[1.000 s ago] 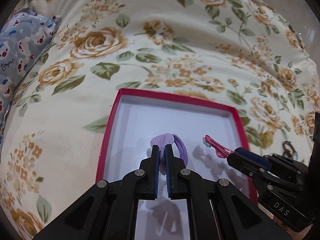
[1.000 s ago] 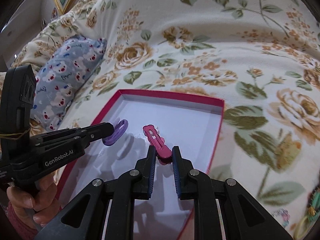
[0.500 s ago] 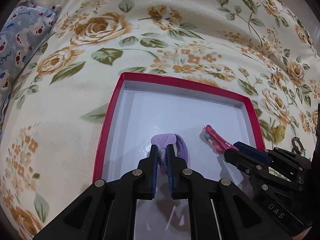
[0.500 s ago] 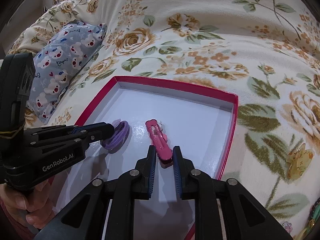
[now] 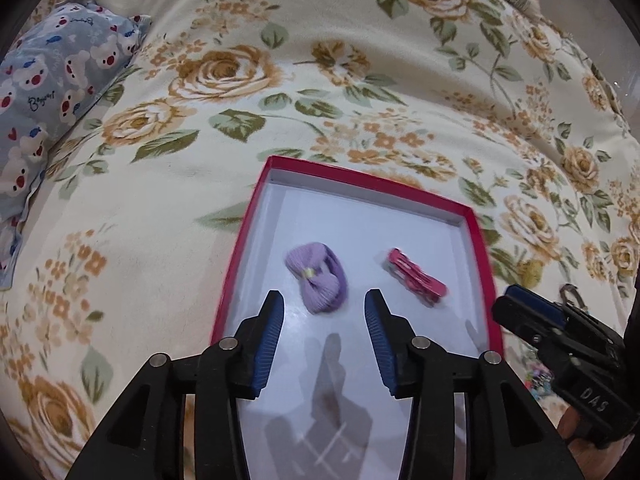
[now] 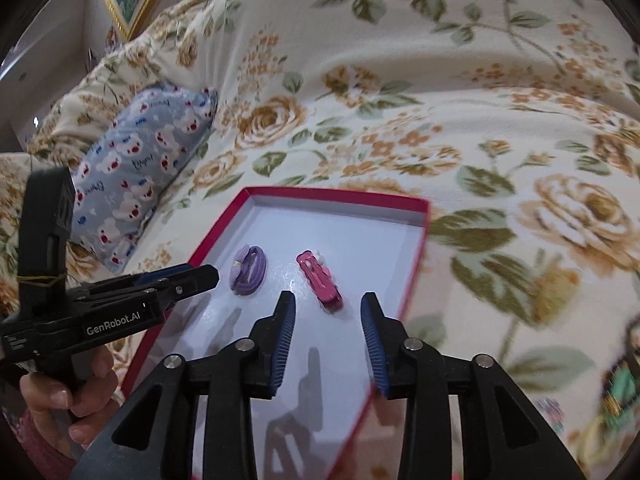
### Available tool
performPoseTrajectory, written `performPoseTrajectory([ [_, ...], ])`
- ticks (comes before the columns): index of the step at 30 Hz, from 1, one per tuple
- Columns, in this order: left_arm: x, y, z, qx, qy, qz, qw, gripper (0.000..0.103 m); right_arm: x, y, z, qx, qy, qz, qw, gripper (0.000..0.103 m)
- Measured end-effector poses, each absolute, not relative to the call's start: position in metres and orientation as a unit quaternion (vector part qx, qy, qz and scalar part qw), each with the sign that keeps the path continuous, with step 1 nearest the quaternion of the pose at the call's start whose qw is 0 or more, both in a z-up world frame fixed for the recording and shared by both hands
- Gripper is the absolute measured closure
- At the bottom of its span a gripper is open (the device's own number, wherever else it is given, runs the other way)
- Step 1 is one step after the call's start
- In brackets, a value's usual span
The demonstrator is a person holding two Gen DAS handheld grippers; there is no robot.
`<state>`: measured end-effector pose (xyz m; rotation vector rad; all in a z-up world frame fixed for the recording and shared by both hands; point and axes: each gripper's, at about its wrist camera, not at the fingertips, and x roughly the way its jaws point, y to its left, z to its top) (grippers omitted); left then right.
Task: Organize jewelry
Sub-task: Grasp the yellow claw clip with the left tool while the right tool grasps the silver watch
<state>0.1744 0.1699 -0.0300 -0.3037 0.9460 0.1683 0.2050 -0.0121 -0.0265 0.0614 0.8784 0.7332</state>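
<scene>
Two items lie apart inside the red box (image 5: 478,240) on the bed: purple hair tie (image 5: 318,276), pink clip (image 6: 320,280). Left tool (image 5: 324,312) and right tool (image 6: 328,314) are opening, empty, apparently releasing.

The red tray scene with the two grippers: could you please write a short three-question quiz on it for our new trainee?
1. True or false: the purple hair tie is clamped in the left gripper.
2. Which item lies in the red tray ahead of the right gripper? A) a gold ring B) the pink hair clip C) a watch
3. Fill in: the tray rests on a ____-patterned bedspread.

Key: 1 false, both items lie loose on the tray floor and both grippers' jaws are opening; 2 B; 3 floral.
</scene>
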Motion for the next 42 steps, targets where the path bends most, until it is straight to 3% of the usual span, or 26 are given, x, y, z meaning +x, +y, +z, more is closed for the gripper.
performPoseTrajectory([
  [3, 0.162, 0.159, -0.023, -0.153, 0.449, 0.071, 0.878, 0.054, 0.195, -0.040, -0.020, 0.045, 0.409, 0.332, 0.849, 0.052],
  [9, 0.146, 0.130, -0.019, -0.160, 0.450, 0.042, 0.878, 0.044, 0.179, -0.099, -0.016, 0.067, 0.410, 0.286, 0.864, 0.051],
  [26, 0.168, 0.050, -0.005, -0.090, 0.465, -0.043, 0.880, 0.040, 0.165, -0.220, -0.016, 0.109, 0.406, 0.182, 0.889, 0.051],
  [42, 0.237, -0.001, -0.018, -0.045, 0.483, -0.098, 0.869, 0.038, 0.205, -0.249, -0.014, 0.114, 0.417, 0.164, 0.887, 0.051],
])
